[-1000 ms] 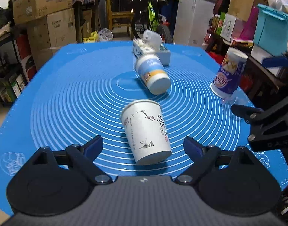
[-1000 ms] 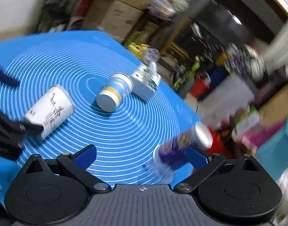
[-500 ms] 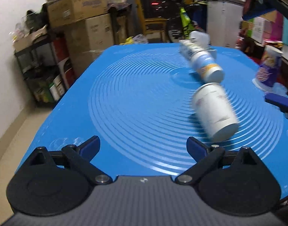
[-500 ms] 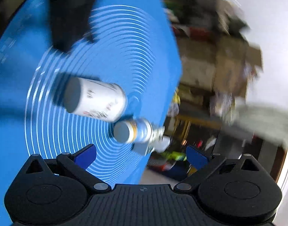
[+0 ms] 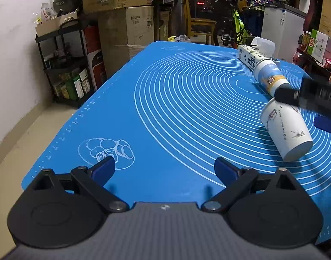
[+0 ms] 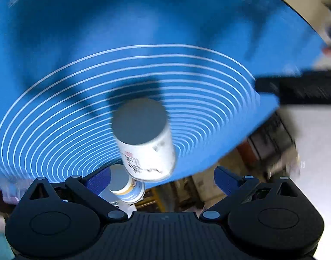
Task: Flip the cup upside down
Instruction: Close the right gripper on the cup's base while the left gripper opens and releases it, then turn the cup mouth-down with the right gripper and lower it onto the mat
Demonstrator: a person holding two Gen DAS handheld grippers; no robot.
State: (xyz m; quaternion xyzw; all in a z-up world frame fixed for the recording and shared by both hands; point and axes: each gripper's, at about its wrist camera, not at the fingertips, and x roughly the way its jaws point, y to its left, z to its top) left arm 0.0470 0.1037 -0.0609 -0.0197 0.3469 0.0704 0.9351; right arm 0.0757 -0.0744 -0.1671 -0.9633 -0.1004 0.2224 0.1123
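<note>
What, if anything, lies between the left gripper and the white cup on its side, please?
In the left wrist view, only bare blue mat lies between the left gripper and the white cup.

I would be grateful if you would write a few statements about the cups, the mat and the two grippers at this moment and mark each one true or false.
1. The white cup with ink drawings lies on its side on the blue mat. True.
2. The left gripper is shut on that cup. False: its jaws stand open with only mat between them, and the cup lies off to its right.
3. The blue-and-orange banded cup stands upright. False: it also lies on its side, beyond the white cup.
4. The right gripper is open and holds nothing. True.
5. A tissue box sits at the far end of the mat. True.
</note>
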